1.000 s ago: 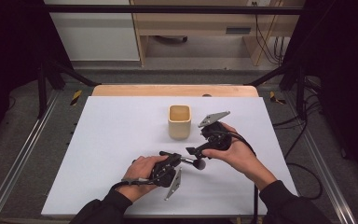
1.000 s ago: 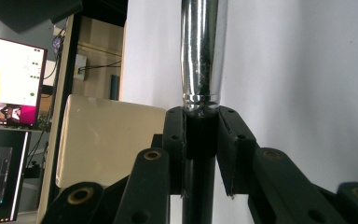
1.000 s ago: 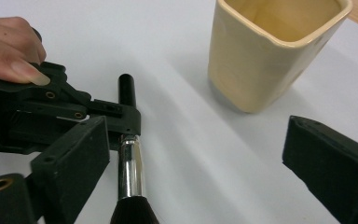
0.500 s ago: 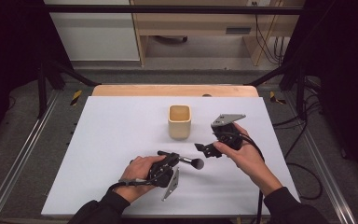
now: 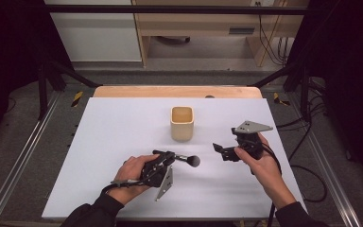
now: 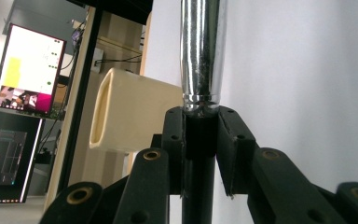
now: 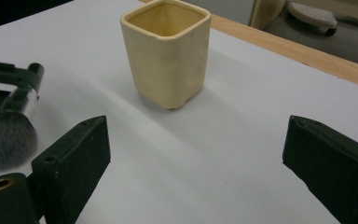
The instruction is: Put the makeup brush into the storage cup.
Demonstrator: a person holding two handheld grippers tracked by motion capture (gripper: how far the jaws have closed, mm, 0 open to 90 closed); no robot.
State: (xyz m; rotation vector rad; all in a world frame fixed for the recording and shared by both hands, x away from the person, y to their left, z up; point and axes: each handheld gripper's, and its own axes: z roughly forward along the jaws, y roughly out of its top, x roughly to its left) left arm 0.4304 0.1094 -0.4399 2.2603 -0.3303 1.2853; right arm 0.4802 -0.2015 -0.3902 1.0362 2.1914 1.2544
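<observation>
Your brush (image 5: 182, 159) sits clamped by its handle in the left gripper (image 5: 163, 163), low over the worktop (image 5: 104, 142), near the cup (image 5: 182, 123). Your right gripper (image 5: 224, 150) is empty, fingers wide apart. Tip the brush upright before lowering it into the cup.

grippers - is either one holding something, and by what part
The left gripper holds a brush by its black handle, just below the metal collar. The right gripper is open, empty.
</observation>
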